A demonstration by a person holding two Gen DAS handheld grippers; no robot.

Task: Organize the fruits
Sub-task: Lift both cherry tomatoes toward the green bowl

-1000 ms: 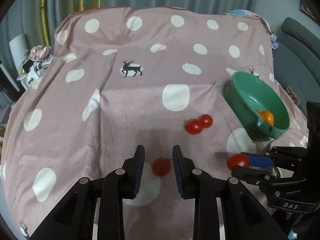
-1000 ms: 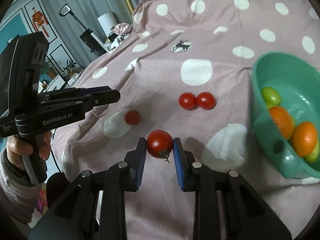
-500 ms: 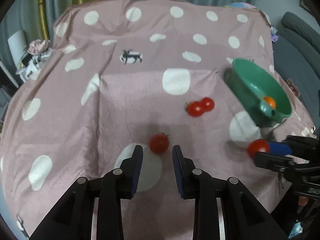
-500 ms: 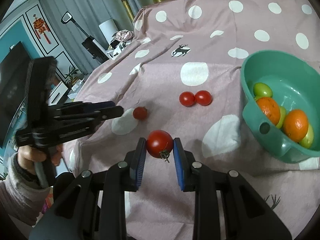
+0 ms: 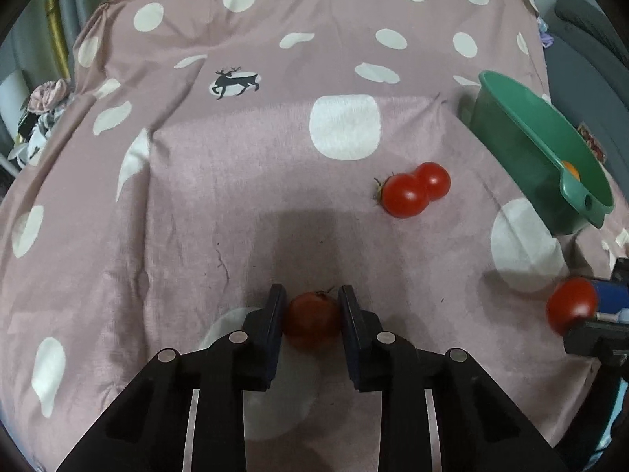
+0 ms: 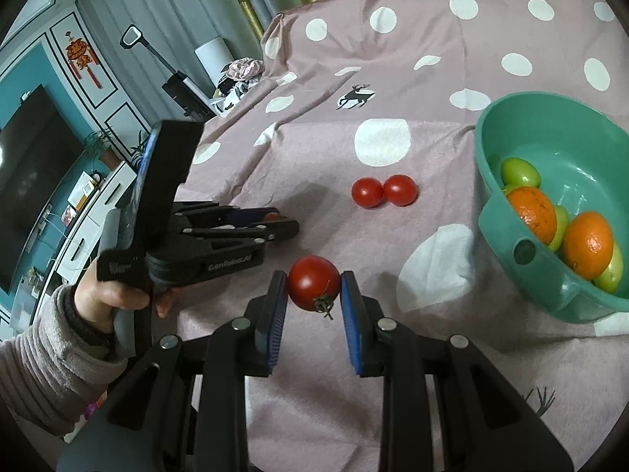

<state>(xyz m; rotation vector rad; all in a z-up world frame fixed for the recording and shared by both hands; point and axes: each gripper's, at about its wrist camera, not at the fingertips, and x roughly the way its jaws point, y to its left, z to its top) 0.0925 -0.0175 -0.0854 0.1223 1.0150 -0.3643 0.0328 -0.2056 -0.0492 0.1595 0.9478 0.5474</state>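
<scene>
A small red tomato [image 5: 312, 320] lies on the pink spotted cloth [image 5: 236, 196], and my left gripper [image 5: 312, 299] is down around it, both pads against its sides. My right gripper [image 6: 313, 276] is shut on a larger red tomato [image 6: 313, 283], stem down, a little above the cloth. In the left wrist view that tomato [image 5: 570, 306] shows at the right edge. Two more tomatoes [image 6: 383, 191] touch each other in the middle of the cloth. To the right stands a green bowl [image 6: 495, 212] holding oranges and green fruits. A hand [image 6: 114, 295] holds the left gripper [image 6: 285, 223].
The cloth drapes over a raised surface and falls away at its far edge and left side. A grey sofa [image 5: 589, 27] is behind the bowl. Left of the surface are a TV [image 6: 27, 181], cabinets and a pile of clothes [image 6: 243, 70].
My left gripper has dropped and moved forward, so the small tomato ahead of its tips now sits between the pads. The right gripper kept its tomato and stayed nearly still.
</scene>
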